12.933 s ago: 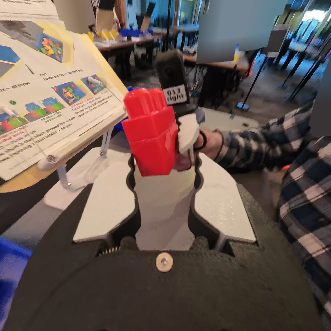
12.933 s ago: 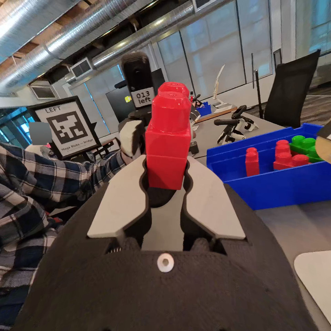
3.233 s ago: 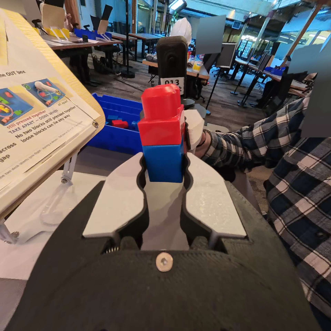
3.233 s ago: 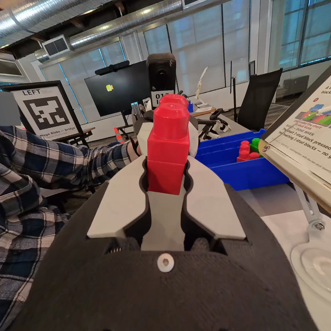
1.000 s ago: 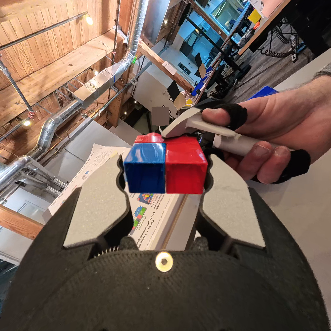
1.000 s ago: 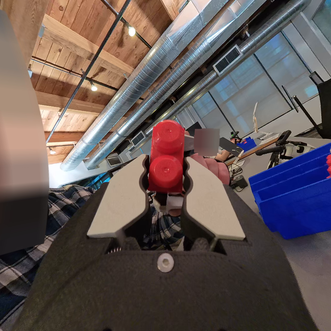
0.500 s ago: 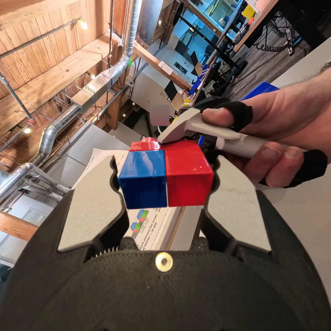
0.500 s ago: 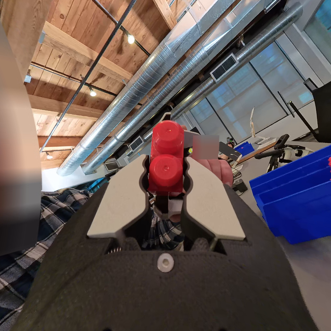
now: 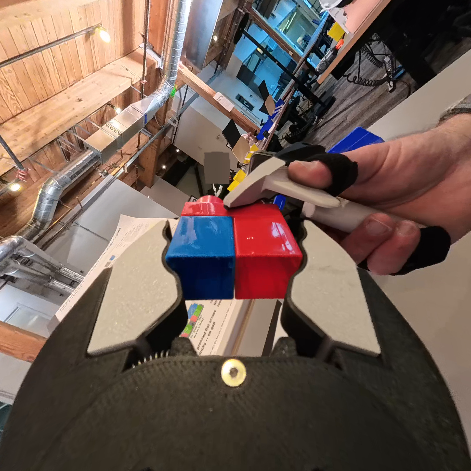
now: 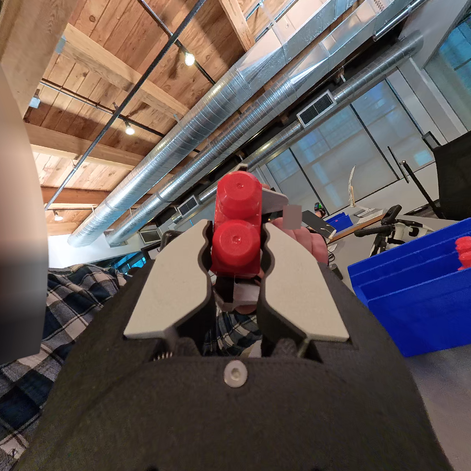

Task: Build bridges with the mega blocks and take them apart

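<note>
Left hand-held gripper clamps a blue block & red block side by side, pads on outer faces. Right hand-held gripper pinches the red 2-stud block joining them. All held aloft; blue bin on worktop beyond

Left tongs wide, right tongs narrow, both clamped, raised.
</note>
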### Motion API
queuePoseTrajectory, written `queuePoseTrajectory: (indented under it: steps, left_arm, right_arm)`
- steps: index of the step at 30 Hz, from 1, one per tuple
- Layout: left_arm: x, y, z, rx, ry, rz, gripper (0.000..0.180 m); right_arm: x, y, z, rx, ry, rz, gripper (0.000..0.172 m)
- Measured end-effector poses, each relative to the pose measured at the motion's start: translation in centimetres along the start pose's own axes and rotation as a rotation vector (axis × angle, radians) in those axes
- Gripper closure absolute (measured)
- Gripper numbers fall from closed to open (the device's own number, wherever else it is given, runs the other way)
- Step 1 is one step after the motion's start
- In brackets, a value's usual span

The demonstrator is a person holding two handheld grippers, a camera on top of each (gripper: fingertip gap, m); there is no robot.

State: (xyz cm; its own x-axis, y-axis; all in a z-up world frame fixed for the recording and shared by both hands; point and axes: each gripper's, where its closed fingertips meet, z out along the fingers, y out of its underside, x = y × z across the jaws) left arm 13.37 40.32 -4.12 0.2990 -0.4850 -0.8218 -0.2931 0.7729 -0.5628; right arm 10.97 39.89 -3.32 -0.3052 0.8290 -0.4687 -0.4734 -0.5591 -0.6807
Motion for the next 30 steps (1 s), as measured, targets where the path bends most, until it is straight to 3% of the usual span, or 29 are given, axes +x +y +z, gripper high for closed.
queuePoseTrajectory:
  steps: [11, 16, 19, 30]
  left_arm:
    - [0.1, -0.2, -0.5, -0.003, 0.029, 0.002, 0.092]
    - [1.7, -0.3, -1.5, -0.012, 0.204, -0.047, 0.092]
    - [2.9, -0.6, -2.2, -0.020, 0.296, -0.071, 0.092]
    - [4.1, -1.1, -3.7, -0.083, 0.311, -0.034, 0.093]
  right_arm:
    - [-0.2, 0.4, 0.3, -0.028, -0.012, -0.019, 0.136]
    - [-0.5, 0.7, 0.2, -0.171, -0.052, 0.012, 0.124]
    - [-1.2, 3.4, 0.2, -0.406, -0.080, 0.052, 0.129]
    - [-2.0, 5.9, 0.3, -0.591, -0.084, 0.036, 0.135]
